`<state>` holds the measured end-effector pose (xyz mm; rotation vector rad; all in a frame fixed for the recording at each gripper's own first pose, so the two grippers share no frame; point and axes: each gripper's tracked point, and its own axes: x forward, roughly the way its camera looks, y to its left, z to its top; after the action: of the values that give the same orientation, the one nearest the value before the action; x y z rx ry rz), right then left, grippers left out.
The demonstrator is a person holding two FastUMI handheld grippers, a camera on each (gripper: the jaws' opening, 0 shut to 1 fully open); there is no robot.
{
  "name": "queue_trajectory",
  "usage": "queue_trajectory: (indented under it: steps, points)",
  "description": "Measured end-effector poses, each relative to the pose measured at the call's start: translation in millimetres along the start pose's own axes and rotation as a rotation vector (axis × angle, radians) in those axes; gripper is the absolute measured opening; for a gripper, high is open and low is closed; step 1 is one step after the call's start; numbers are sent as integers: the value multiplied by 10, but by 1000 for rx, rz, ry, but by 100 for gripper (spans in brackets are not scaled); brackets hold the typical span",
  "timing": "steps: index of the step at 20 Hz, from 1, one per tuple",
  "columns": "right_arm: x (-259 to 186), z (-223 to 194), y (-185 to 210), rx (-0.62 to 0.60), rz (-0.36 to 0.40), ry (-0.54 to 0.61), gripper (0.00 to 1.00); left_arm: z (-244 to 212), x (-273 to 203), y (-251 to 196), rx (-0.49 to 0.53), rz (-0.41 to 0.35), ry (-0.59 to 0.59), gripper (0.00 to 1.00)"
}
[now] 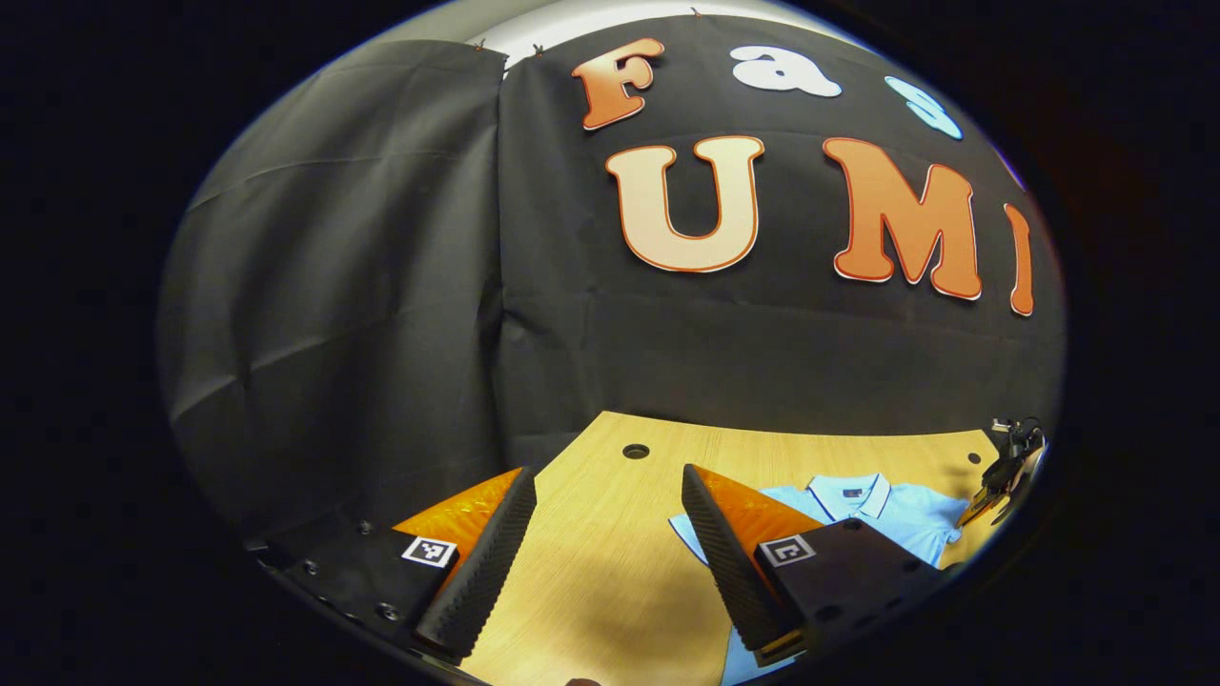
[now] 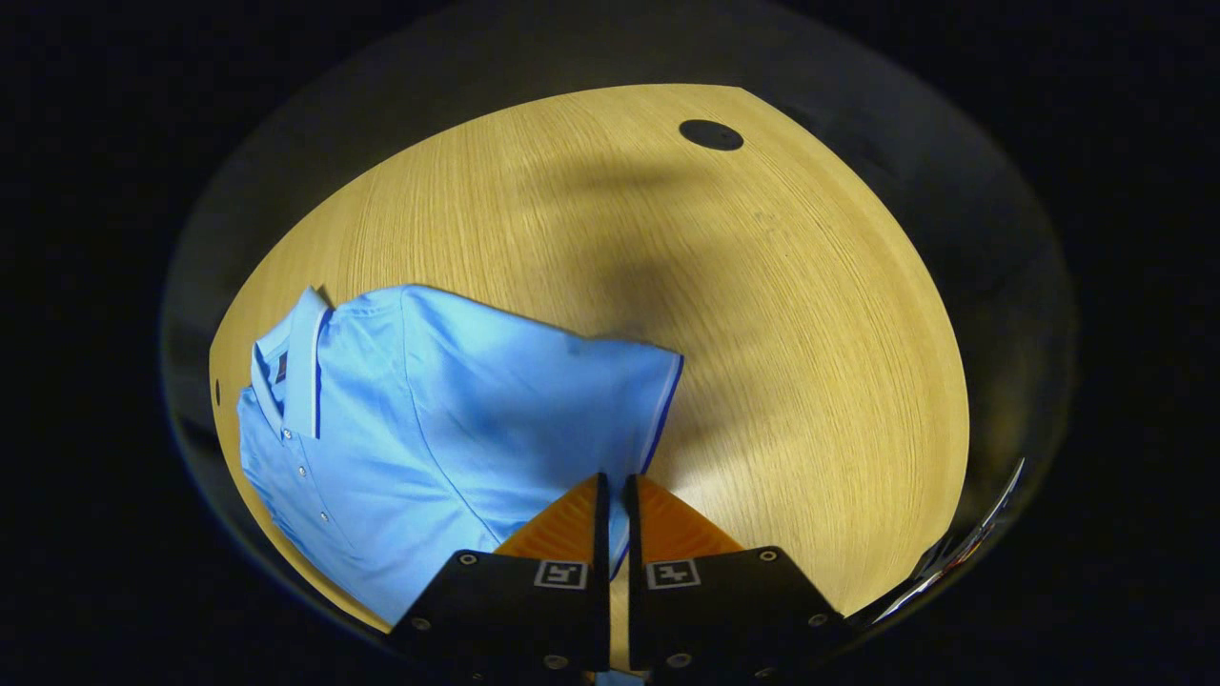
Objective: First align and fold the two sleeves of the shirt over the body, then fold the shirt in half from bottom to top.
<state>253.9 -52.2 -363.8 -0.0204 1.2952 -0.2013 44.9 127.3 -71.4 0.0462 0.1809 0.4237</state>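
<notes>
My right gripper point(image 2: 615, 486) pinches the blue polo shirt's point(image 2: 429, 419) sleeve hem point(image 2: 658, 419); my left gripper point(image 1: 608, 481) hangs spread wide above the wooden table point(image 1: 610, 572).

A light blue polo shirt point(image 2: 419, 419) lies face up on the wooden bench point(image 2: 762, 314), flat and unfolded. Its collar point(image 2: 305, 362) has a pale edge, and a row of small buttons runs down the front placket. One short sleeve point(image 2: 610, 391) with a darker blue hem spreads out sideways over the bench. In the left gripper view the shirt point(image 1: 896, 514) lies toward the bench's right end, collar pointing at the wall.
</notes>
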Motion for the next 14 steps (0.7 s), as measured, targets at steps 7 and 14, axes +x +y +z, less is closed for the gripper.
queue_trajectory:
  steps: [7, 14]
  points:
    - [-365, 245, 232, -17, 45, -122, 1, 57, 150, 125, 26, -48, -2, 100]
    - [-1092, 245, 853, -124, 58, -226, 0, 251, 619, 387, 5, -163, -19, 100]
